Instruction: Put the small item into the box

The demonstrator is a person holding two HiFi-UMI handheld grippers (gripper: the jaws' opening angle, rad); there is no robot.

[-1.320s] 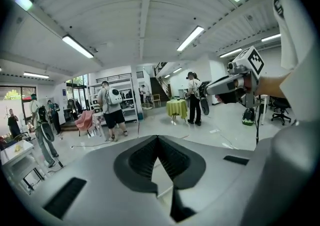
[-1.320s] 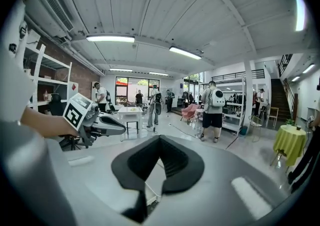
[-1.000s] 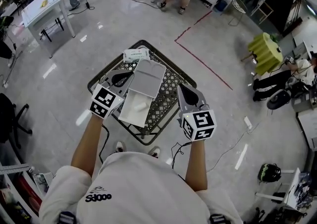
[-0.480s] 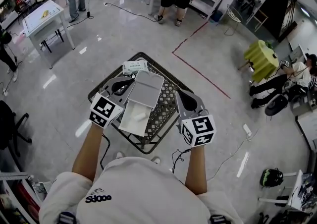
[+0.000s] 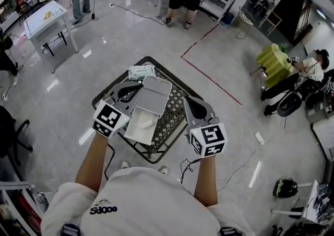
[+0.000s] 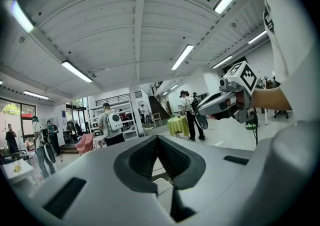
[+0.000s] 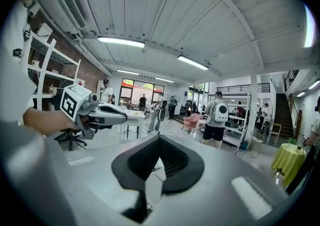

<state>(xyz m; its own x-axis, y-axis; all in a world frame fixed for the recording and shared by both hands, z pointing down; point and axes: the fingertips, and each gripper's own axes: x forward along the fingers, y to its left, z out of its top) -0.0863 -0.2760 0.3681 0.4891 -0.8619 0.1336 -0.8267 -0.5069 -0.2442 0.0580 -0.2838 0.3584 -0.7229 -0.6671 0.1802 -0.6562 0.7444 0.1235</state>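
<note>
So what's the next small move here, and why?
Probably nudge the lid closed with the left claw: the small item already lies in the open box, and that claw and the right claw sit shut and empty either side.

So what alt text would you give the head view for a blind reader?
Seen from above, a person holds the left gripper and right gripper either side of an open white box on a black mesh table; a small white item lies inside.
</note>
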